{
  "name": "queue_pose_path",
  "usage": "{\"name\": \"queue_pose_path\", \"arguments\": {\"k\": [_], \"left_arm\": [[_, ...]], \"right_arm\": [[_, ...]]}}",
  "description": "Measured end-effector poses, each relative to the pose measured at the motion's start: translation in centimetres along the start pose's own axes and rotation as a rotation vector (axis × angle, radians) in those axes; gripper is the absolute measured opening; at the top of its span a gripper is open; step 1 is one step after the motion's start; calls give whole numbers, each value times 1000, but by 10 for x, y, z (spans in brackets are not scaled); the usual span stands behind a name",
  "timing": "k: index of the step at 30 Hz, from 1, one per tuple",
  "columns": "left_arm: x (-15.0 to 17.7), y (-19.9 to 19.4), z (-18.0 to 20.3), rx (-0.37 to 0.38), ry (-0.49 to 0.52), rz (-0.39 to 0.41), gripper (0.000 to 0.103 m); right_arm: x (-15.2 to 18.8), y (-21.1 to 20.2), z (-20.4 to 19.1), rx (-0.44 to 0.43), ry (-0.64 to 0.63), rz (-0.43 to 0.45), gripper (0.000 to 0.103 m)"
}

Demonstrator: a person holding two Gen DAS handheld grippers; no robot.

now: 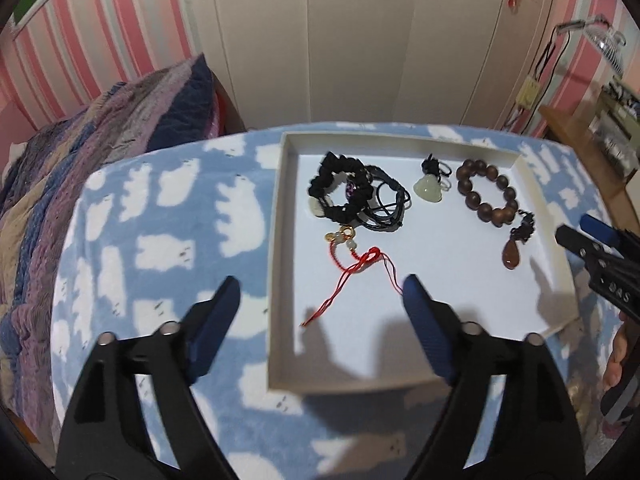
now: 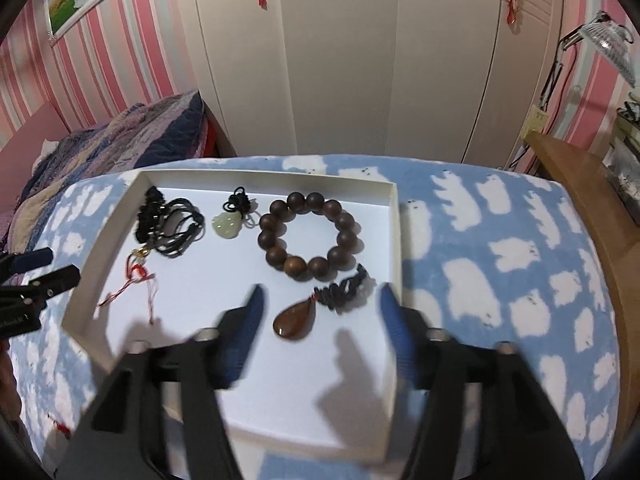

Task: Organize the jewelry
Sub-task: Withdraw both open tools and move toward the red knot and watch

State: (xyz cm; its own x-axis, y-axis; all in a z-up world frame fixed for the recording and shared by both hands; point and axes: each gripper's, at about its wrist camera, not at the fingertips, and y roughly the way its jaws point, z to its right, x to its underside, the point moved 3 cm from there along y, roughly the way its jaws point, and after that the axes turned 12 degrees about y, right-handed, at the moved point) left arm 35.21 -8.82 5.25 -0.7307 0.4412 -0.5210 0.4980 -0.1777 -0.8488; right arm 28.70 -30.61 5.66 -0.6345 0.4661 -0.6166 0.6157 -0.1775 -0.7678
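Jewelry is laid out inside a shallow white tray [image 1: 548, 216] that rests on a table covered with a blue cloth [image 1: 160, 208] printed with white bear shapes. At the tray's far left, a black braided bracelet [image 1: 340, 190] is tangled with thin black cords [image 1: 390, 204]. Just in front of it, a red string charm [image 1: 360, 262] with small gold and pale beads is spread out, its loose red threads trailing toward the near edge. A pale green jade pendant [image 2: 225, 224] on a black knot is placed near the middle of the far side, between the black bracelet and a wooden bead bracelet [image 2: 310, 236], whose dark round beads form a ring. In front of that ring, toward the tray's right wall, an amber teardrop pendant [image 2: 294, 320] is seen attached to a dark knotted cord [image 2: 344, 292]. The left gripper [image 1: 320, 296] is held above the tray's near left part with its blue-padded fingers spread wide; nothing is between them, and no piece is touched. The right gripper [image 2: 320, 300] is likewise held apart above the near right part, with the amber pendant seen between its fingers but not pressed by either pad. Behind the table, a cream wardrobe [image 2: 340, 60], pink striped wallpaper [image 2: 100, 60] and a bed with a striped quilt [image 1: 100, 132] are visible.
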Motion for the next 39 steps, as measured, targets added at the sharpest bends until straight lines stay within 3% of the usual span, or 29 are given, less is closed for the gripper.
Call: {"name": "queue_pose_path", "arguments": {"k": [8, 13, 17, 29, 39], "left_arm": [[39, -41, -11, 12, -16, 23, 91], [66, -63, -13, -70, -9, 51, 96], [87, -76, -17, -66, -26, 47, 98], [147, -89, -12, -47, -76, -3, 98], [171, -94, -15, -49, -99, -19, 98]], "right_arm": [[30, -48, 9, 26, -38, 28, 72], [52, -72, 10, 13, -28, 47, 72], [72, -84, 9, 9, -27, 45, 72], [125, -106, 8, 12, -16, 32, 72], [138, -115, 25, 42, 20, 28, 72]]}}
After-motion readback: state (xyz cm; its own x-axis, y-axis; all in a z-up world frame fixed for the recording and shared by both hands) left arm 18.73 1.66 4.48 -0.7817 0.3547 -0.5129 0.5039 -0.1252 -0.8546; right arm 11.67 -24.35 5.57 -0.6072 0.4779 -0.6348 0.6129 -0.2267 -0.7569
